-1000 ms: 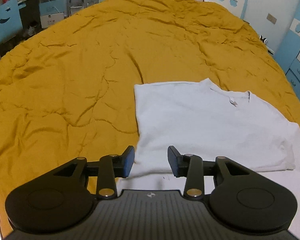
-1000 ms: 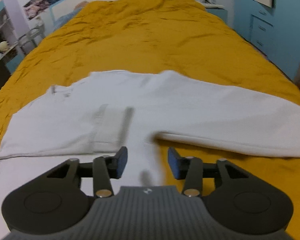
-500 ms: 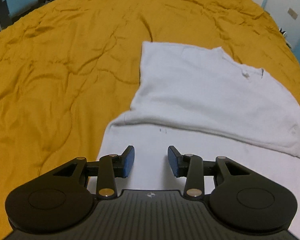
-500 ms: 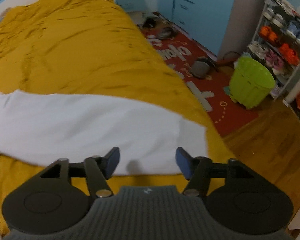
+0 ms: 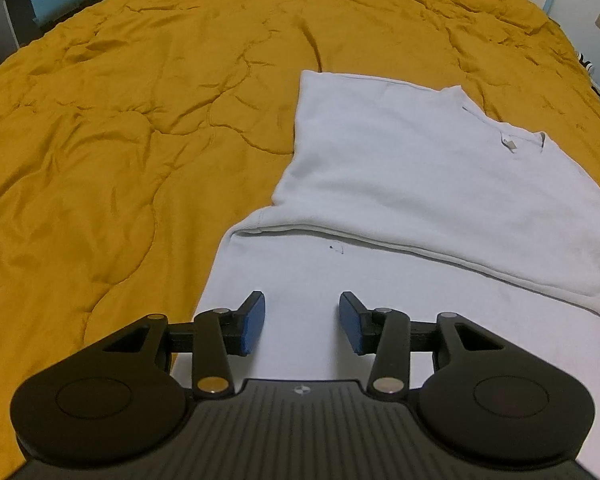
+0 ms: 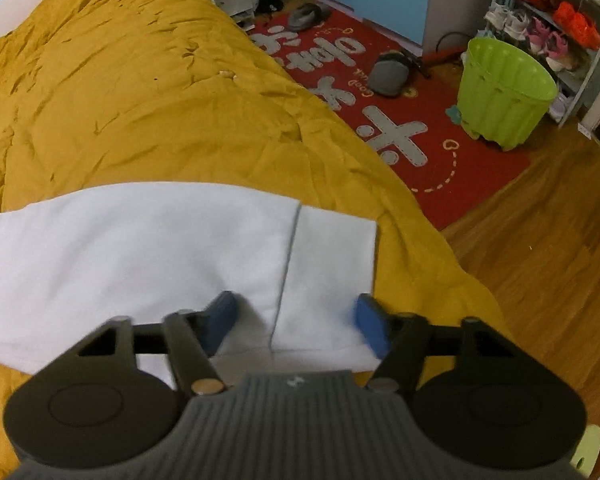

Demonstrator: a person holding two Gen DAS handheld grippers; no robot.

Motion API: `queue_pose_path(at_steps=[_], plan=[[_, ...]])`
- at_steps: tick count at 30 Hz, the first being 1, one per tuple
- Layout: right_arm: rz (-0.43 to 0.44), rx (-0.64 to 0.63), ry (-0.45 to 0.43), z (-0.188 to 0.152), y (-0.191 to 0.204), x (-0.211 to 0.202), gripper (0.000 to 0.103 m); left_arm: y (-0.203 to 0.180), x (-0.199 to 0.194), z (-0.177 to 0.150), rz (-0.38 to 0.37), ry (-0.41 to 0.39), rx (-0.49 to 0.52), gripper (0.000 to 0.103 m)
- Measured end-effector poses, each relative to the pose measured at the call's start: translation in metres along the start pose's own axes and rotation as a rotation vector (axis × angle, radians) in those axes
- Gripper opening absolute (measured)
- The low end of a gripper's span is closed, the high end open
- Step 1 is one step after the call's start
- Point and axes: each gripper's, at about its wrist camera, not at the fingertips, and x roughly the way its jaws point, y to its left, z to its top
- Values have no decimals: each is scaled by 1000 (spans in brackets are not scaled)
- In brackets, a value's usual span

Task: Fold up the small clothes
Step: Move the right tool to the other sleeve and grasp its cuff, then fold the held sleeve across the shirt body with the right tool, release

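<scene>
Right gripper (image 6: 294,322), jaws just closing but still unclenched, straddles the white sweatshirt's (image 5: 400,168) cuff (image 6: 332,264); left gripper (image 5: 302,320) waits unclenched. Pinch both cuff layers squarely, then fold.

One white shirt (image 5: 400,184), one quilt (image 5: 140,120)

A plain white shirt (image 5: 412,184) lies on a mustard-yellow quilt (image 5: 140,120) (red, white-lettered rug (image 6: 412,92) beside).
</scene>
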Motion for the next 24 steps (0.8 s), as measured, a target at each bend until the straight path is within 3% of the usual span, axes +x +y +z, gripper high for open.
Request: queue_pose_path(at_steps=[1, 4, 7, 13, 24], plan=[[-10, -9, -13, 0, 3, -2, 19, 2, 0, 0, -6, 1, -6, 51], [-22, -41, -53, 2, 14, -14, 7, 4, 0, 0, -23, 5, -11, 51], [-54, -96, -94, 5, 33, -36, 5, 6, -3, 1, -49, 0, -19, 51], [34, -177, -243, 13, 96, -118, 5, 10, -13, 5, -87, -31, -22, 51], [377, -337, -407, 2, 312, -255, 5, 24, -38, 28, -151, -112, 30, 51]])
